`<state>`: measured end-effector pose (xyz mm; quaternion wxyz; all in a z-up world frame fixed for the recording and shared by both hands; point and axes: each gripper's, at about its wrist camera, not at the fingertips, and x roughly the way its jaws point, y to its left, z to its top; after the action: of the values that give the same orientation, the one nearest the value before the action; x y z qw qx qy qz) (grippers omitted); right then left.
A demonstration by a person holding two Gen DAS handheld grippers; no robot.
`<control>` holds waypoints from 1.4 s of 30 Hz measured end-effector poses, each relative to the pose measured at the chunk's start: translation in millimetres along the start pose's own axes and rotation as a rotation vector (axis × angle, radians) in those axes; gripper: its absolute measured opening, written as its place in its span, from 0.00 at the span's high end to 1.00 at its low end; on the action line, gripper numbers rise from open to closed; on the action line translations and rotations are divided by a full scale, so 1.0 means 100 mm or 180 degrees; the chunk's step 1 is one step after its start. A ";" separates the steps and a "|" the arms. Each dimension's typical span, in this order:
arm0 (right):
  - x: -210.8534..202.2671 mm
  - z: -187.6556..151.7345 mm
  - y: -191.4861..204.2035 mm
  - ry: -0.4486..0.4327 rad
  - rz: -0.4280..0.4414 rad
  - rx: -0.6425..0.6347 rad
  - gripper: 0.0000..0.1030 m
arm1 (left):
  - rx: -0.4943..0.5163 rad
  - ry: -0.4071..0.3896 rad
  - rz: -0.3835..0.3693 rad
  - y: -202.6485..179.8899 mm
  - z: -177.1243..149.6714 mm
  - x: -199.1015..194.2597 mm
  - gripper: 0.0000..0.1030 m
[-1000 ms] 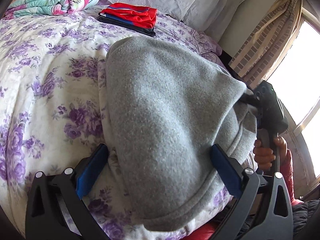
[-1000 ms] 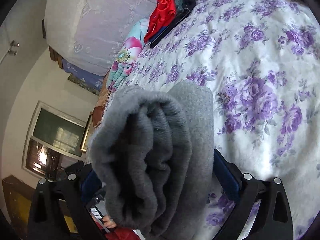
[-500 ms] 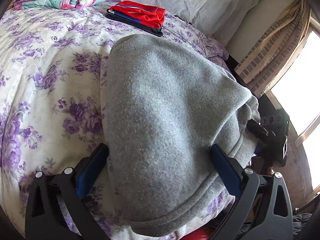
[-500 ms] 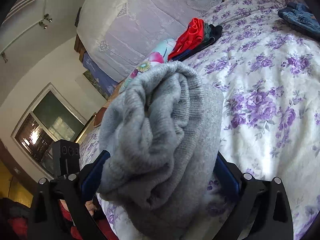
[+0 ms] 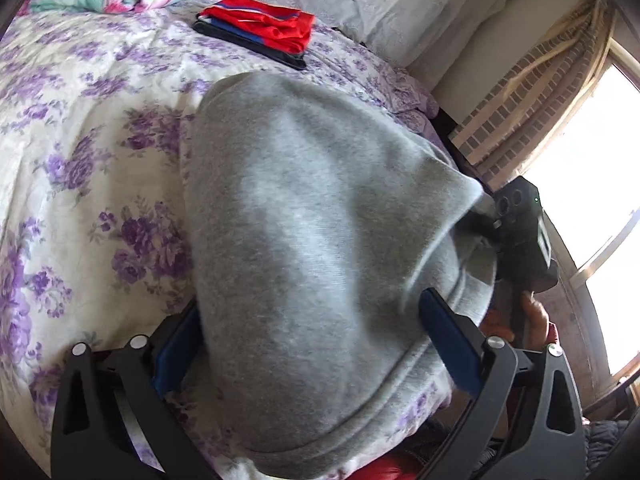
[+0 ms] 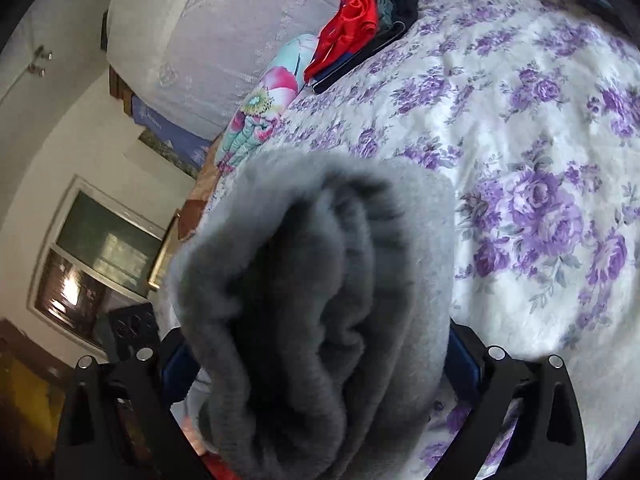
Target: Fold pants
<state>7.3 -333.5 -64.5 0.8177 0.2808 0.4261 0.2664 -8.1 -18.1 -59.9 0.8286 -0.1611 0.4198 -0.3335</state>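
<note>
the left gripper point(image 5: 316, 344) has a thick bundle of the grey pants point(image 5: 320, 240) between its blue pads point(image 5: 448, 344). its jaws stand wide and have just been closing in on the cloth. the pads look to press the sides of the bundle. the right gripper point(image 6: 320, 364) also holds a fat roll of the same pants point(image 6: 320, 300), with its jaws wide around it.

to do this step well, both grippers should keep a firm squeeze so no layer slips out. they should set the bundle down flat on the bed point(image 5: 80, 160) with the edges lined up.

the pants are soft, fuzzy and grey. they are folded over in many layers. they sit at the near edge of the bed, on the purple flower cover point(image 6: 540, 200). a red folded pile point(image 5: 260, 24) lies far off by the pillows.
</note>
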 end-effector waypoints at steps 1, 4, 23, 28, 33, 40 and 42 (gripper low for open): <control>0.00 -0.05 0.06 -0.0043 -0.0068 -0.0080 0.16 | 0.0077 -0.0028 0.0060 -0.05 0.00 -0.02 0.19; -0.18 -0.10 0.17 -0.0293 0.0057 -0.0135 0.35 | 0.0189 -0.0101 0.0140 -0.11 0.01 -0.08 0.30; -0.65 0.56 0.94 -0.0967 -0.0130 -0.1083 0.41 | 0.0844 -0.0618 0.0162 -0.43 1.06 -0.44 0.67; -0.22 1.38 0.69 -0.0797 -0.0240 -0.0854 0.41 | 0.0762 -0.0421 0.0302 -0.16 1.96 0.04 0.68; 0.30 2.44 0.49 -0.0658 -0.0304 -0.0702 0.41 | 0.0795 -0.0439 0.0590 0.07 2.96 0.47 0.68; 0.81 4.21 0.58 -0.0914 -0.0323 -0.0720 0.40 | 0.0568 -0.0649 0.0873 0.33 4.67 0.87 0.68; 1.12 4.56 0.37 -0.0831 -0.0362 -0.0583 0.40 | 0.0385 -0.0589 0.0924 0.56 4.95 1.12 0.67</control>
<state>441.8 -337.7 118.0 0.9020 0.2128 0.3053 0.2187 460.4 -60.8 137.8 0.9113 -0.0786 0.3398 -0.2187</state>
